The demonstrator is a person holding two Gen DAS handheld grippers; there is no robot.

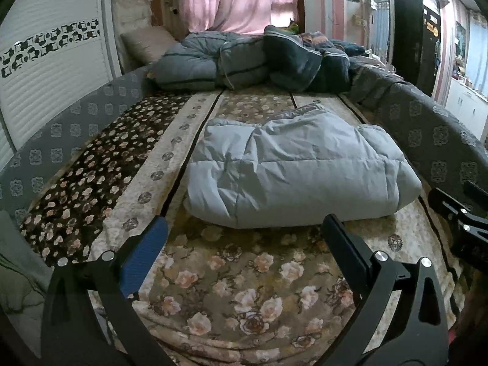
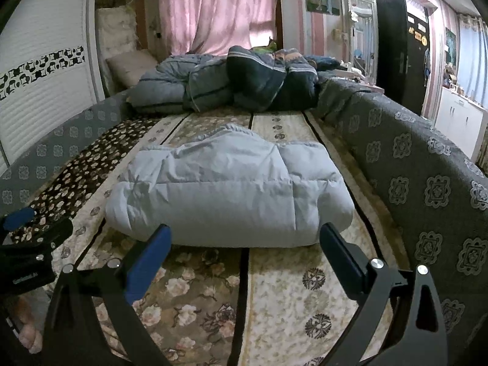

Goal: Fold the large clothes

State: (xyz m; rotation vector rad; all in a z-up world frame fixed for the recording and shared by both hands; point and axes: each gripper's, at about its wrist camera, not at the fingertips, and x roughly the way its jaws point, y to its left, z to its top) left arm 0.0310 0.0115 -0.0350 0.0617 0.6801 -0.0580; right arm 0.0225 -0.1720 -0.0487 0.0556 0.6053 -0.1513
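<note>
A pale blue padded coat (image 1: 292,167) lies folded into a thick bundle on the floral bedspread (image 1: 231,277); it also shows in the right wrist view (image 2: 231,192). My left gripper (image 1: 244,228) is open and empty, just short of the bundle's near edge. My right gripper (image 2: 244,238) is open and empty, its fingertips close to the bundle's near edge. The right gripper shows at the right edge of the left wrist view (image 1: 457,213), and the left gripper shows at the left edge of the right wrist view (image 2: 27,228).
A heap of grey and dark blue quilts (image 1: 250,61) lies at the far end of the bed. A grey patterned padded rail (image 2: 427,183) runs along the right side, and one (image 1: 61,140) along the left. A white wardrobe (image 1: 45,61) stands at the left.
</note>
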